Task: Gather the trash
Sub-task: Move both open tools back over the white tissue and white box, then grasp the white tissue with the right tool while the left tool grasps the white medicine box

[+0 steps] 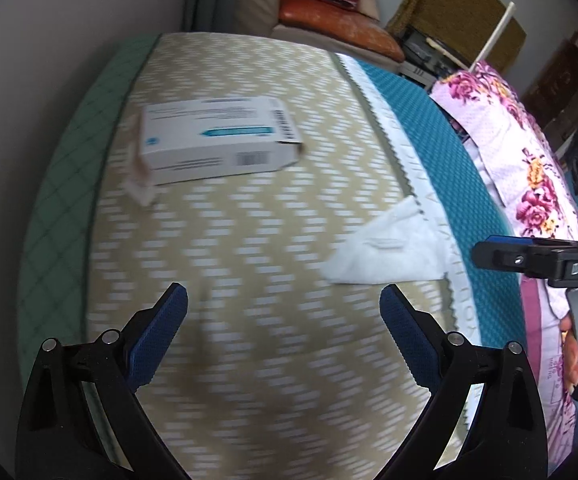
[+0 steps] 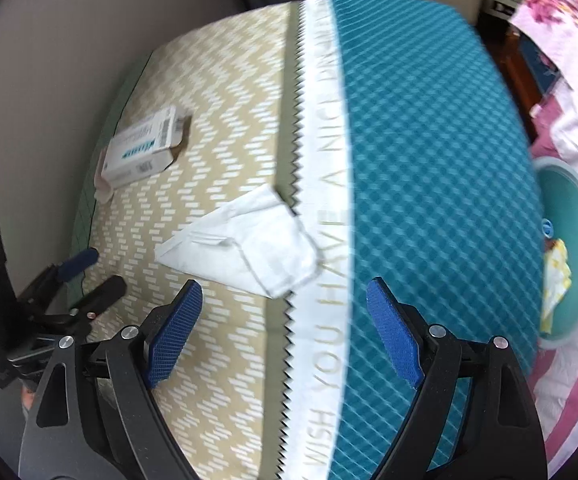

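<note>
A crumpled white paper lies on the bed cover where the beige zigzag meets the white lettered band. My right gripper hovers just short of it, open, nothing between the blue pads. A white carton box with blue print and barcodes lies farther off near the green edge, its end flap open. My left gripper is open and empty over the beige cloth, with the paper ahead to its right. In the right wrist view the left gripper shows at the lower left.
A teal basin at the right holds a yellow-white wrapper. A floral pink quilt lies along the bed's right side. A wall borders the left. Cushions and clutter stand beyond the bed's far end.
</note>
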A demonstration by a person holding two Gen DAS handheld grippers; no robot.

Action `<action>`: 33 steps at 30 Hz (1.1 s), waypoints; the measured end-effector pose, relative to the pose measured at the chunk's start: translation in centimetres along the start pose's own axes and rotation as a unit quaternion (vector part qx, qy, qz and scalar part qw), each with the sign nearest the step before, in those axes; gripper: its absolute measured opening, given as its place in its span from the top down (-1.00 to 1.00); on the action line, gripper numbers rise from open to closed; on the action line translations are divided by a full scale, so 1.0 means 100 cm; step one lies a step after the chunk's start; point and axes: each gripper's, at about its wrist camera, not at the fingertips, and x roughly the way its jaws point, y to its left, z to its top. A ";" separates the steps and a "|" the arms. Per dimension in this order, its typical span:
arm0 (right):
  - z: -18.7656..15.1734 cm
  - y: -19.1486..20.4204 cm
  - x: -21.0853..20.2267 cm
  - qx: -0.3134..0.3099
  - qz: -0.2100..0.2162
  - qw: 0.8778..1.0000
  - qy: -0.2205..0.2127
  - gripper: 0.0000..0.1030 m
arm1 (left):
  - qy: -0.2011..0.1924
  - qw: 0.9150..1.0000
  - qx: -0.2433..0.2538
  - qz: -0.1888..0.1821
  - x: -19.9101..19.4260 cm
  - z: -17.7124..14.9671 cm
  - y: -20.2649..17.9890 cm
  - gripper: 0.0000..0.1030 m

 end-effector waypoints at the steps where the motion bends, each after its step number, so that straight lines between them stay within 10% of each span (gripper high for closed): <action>1: 0.002 0.007 0.007 -0.010 -0.001 1.000 0.005 -0.56 | 0.000 1.000 -0.001 0.001 -0.001 -0.001 0.005 -0.88; 18: 0.001 0.054 0.050 -0.080 -0.064 0.995 0.009 -0.56 | 0.004 1.000 0.010 0.000 0.005 0.002 0.039 -0.88; 26: -0.011 0.087 0.057 -0.128 -0.062 0.990 0.003 0.57 | 0.006 0.998 0.063 0.014 0.010 0.027 0.047 -0.88; 33: 0.006 0.102 0.046 -0.118 -0.030 0.993 -0.004 0.86 | 0.003 0.994 0.111 0.013 0.005 0.049 0.049 -0.88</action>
